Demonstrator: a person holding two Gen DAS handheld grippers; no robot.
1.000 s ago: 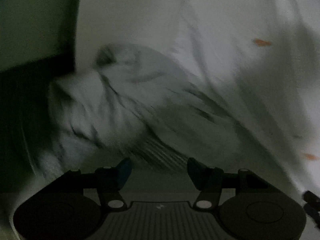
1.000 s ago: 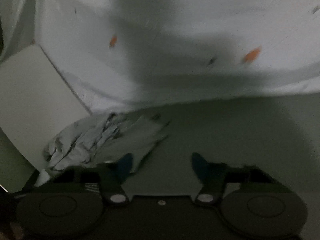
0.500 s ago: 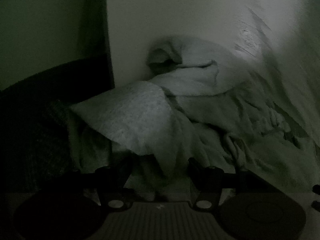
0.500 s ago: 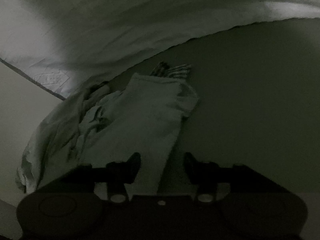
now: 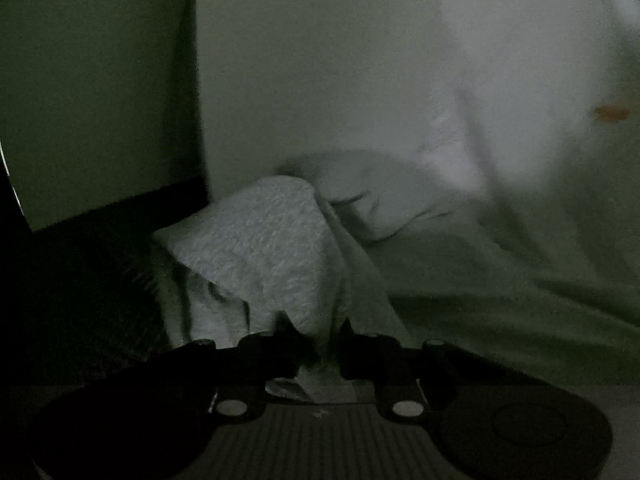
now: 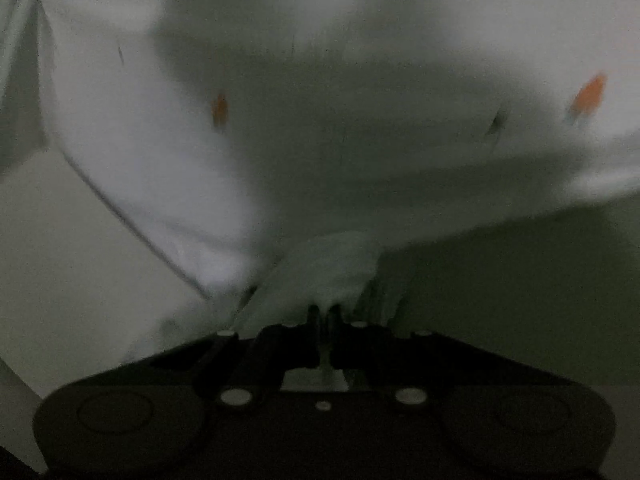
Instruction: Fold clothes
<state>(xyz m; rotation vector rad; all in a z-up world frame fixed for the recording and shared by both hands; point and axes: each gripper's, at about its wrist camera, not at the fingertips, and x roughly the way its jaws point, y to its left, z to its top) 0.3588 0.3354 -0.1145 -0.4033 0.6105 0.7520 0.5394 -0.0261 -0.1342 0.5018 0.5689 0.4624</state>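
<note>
1. Left wrist cam: sits behind the left gripper (image 5: pixel 320 340), looks forward and down along its fingers, very close to a pale fuzzy garment (image 5: pixel 264 248) that fills the centre.
2. Its background: a white sheet with orange marks (image 5: pixel 520 80) at right, a plain wall (image 5: pixel 92 80) at left.
3. Right wrist cam: sits behind the right gripper (image 6: pixel 325 314), aimed shallower, cloth bunched right at the fingertips.
4. Upper frame there: the same sheet (image 6: pixel 360 100), close and blurred.
5. Overlap: sheet and pale cloth only; neither view shows the other gripper.
</note>
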